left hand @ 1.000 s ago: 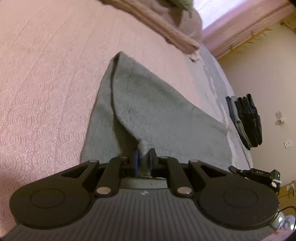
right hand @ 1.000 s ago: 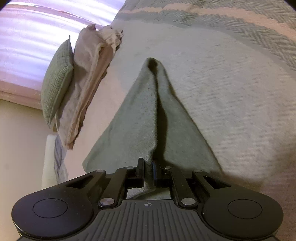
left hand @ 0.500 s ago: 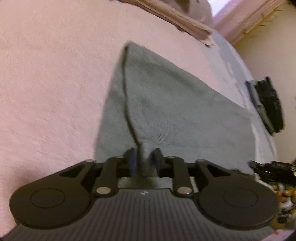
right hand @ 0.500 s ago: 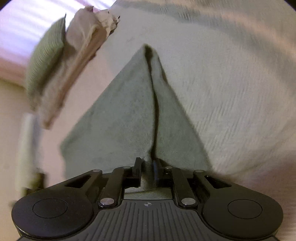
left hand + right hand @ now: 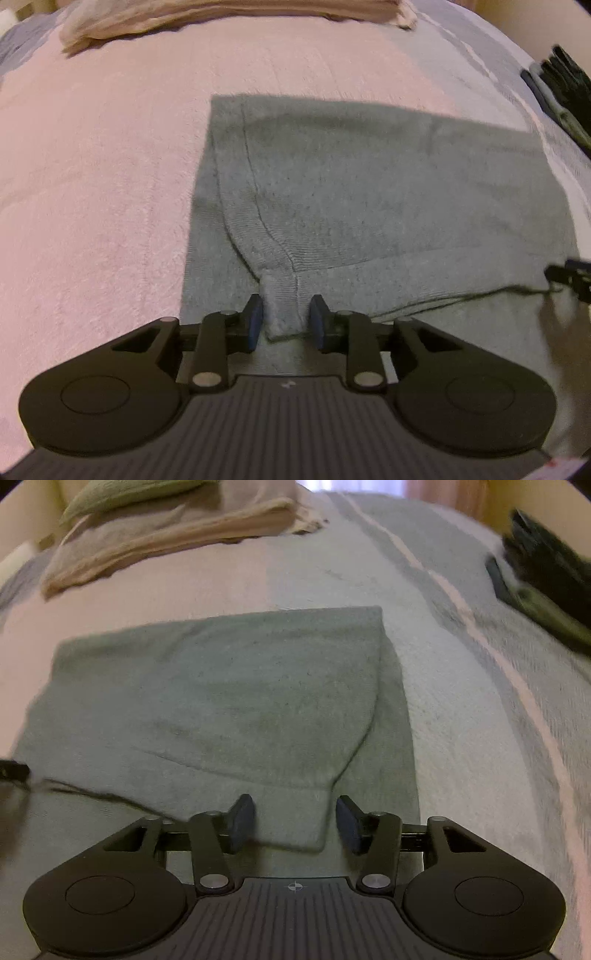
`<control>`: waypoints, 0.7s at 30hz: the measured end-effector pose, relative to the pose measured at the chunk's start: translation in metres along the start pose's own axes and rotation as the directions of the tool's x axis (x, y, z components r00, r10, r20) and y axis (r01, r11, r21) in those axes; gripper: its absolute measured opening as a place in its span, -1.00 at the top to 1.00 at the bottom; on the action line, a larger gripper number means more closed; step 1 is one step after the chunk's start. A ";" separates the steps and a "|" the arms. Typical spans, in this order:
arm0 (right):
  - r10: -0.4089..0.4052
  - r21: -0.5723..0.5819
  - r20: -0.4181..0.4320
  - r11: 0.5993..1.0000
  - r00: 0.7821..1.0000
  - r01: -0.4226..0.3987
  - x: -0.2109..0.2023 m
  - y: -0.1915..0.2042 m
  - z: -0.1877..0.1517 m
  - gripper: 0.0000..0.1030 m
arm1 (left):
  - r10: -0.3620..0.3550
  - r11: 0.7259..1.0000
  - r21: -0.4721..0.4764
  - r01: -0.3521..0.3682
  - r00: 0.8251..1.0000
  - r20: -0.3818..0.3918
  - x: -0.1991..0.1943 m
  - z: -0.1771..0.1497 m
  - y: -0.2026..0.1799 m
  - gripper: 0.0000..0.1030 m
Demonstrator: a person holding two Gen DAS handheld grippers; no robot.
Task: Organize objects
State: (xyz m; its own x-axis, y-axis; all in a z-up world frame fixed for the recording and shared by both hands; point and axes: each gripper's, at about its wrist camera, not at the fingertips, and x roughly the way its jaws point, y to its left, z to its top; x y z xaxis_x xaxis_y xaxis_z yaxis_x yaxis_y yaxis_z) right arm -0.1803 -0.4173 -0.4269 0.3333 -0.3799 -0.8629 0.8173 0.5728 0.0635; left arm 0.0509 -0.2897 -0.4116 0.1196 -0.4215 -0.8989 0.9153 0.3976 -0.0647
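Left wrist view: the left tool [image 5: 286,319] stands spread around a corner of the folded grey terry towel [image 5: 369,199] on the pink bedspread [image 5: 92,166]. Right wrist view: the right tool [image 5: 294,821], likewise spread, and a green cushion [image 5: 122,493].

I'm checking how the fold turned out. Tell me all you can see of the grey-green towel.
The grey-green terry towel lies folded double on the pink-and-grey bedspread, top layer slightly short of the bottom one at the sides. Its two near corners sit between the open jaws of the left gripper and right gripper, released. Hemmed edges, faint creases.
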 end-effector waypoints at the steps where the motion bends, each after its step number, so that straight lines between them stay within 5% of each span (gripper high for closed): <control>1: 0.013 0.004 -0.001 1.000 1.000 -0.013 -0.010 0.003 0.003 0.09 | 0.004 1.000 -0.013 -0.004 1.000 0.008 -0.012 0.000 -0.002 0.56; 9: 0.118 -0.056 -0.052 0.991 0.992 -0.121 -0.091 0.029 -0.030 -0.10 | 0.045 0.995 -0.083 -0.052 0.996 -0.080 -0.087 -0.031 -0.030 0.41; 21: 0.151 -0.021 -0.106 0.988 0.983 -0.154 -0.144 0.014 -0.070 -0.11 | 0.059 0.987 -0.136 -0.086 0.980 -0.190 -0.145 -0.108 -0.057 0.36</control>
State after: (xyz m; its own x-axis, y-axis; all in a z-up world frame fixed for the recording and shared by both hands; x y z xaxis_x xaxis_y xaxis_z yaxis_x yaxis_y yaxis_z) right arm -0.2492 -0.3037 -0.3369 0.4017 -0.2098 -0.8914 0.7459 0.6398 0.1855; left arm -0.0604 -0.1631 -0.3248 0.0985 -0.2350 -0.9670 0.8409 0.5392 -0.0454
